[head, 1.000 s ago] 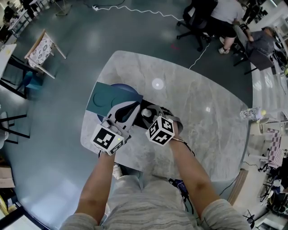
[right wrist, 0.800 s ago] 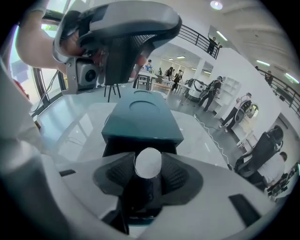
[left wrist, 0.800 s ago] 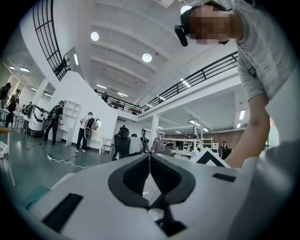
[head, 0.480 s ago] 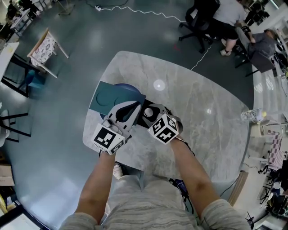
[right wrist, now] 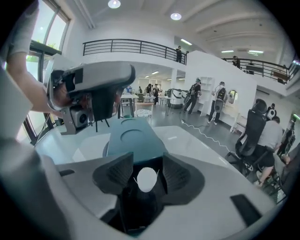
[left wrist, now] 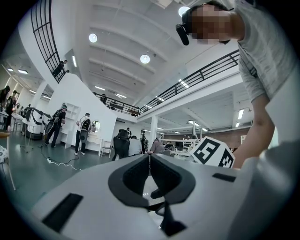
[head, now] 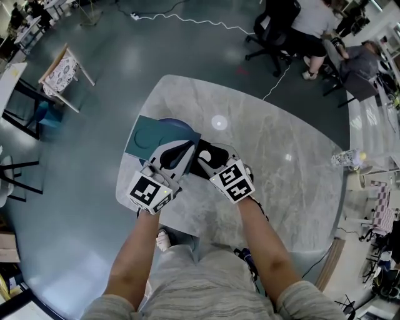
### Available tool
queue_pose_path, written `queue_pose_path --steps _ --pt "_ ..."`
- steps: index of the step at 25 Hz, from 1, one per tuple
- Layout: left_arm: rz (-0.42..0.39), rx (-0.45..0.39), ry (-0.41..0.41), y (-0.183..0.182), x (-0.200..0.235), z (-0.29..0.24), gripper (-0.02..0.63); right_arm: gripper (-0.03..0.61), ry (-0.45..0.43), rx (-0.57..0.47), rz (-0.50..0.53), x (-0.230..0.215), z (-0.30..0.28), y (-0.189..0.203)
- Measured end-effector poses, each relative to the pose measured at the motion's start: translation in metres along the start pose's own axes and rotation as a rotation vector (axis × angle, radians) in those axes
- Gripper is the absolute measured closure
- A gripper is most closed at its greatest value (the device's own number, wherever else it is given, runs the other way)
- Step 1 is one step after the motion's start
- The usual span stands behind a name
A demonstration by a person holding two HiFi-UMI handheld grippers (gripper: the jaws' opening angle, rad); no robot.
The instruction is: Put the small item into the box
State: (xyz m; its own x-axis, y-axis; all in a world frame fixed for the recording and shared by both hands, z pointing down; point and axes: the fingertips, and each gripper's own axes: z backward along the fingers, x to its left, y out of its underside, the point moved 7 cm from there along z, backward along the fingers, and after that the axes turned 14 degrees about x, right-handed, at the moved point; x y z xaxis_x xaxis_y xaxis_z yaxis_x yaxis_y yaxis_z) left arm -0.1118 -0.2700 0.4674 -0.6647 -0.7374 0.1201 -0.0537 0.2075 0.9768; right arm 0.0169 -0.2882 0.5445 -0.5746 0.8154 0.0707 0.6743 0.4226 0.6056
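A small white egg-shaped item (right wrist: 146,179) lies inside a black box (right wrist: 136,206) on the marble table (head: 281,169). My right gripper (right wrist: 146,176) hangs just above it, jaws open on either side, pads not touching the item. In the head view the item (head: 205,156) shows as a pale spot in the black box (head: 203,167), under the right gripper (head: 212,157). My left gripper (head: 185,150) rests beside the box by a teal lid (head: 150,134). Its jaws meet in a thin line in the left gripper view (left wrist: 149,159), with nothing seen between them.
The teal lid (right wrist: 133,136) lies on a blue round thing (head: 178,123) just beyond the box. The table's near edge runs under my forearms. Chairs (head: 59,72), a floor cable (head: 187,19) and seated people (head: 312,19) stand around the table.
The right gripper's jaws have spread and it has drawn back slightly toward me, leaving the white item in the black box. The left gripper has stayed put.
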Motion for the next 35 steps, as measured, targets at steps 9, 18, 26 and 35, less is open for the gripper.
queue_pose_path --steps 9,18,26,35 --pt "-0.014 -0.021 0.015 -0.016 -0.012 0.014 0.592 0.373 0.061 -0.127 -0.133 -0.001 0.050 0.004" --pt "-0.035 -0.067 0.034 -0.041 -0.031 0.037 0.592 0.407 0.106 -0.291 -0.176 0.011 0.118 -0.005" --pt "-0.083 -0.095 0.067 -0.063 -0.051 0.063 0.592 0.497 0.156 -0.405 -0.158 0.033 0.174 -0.012" --pt "-0.140 -0.077 0.116 -0.075 -0.083 0.092 0.592 0.554 0.188 -0.485 -0.143 0.067 0.222 -0.007"
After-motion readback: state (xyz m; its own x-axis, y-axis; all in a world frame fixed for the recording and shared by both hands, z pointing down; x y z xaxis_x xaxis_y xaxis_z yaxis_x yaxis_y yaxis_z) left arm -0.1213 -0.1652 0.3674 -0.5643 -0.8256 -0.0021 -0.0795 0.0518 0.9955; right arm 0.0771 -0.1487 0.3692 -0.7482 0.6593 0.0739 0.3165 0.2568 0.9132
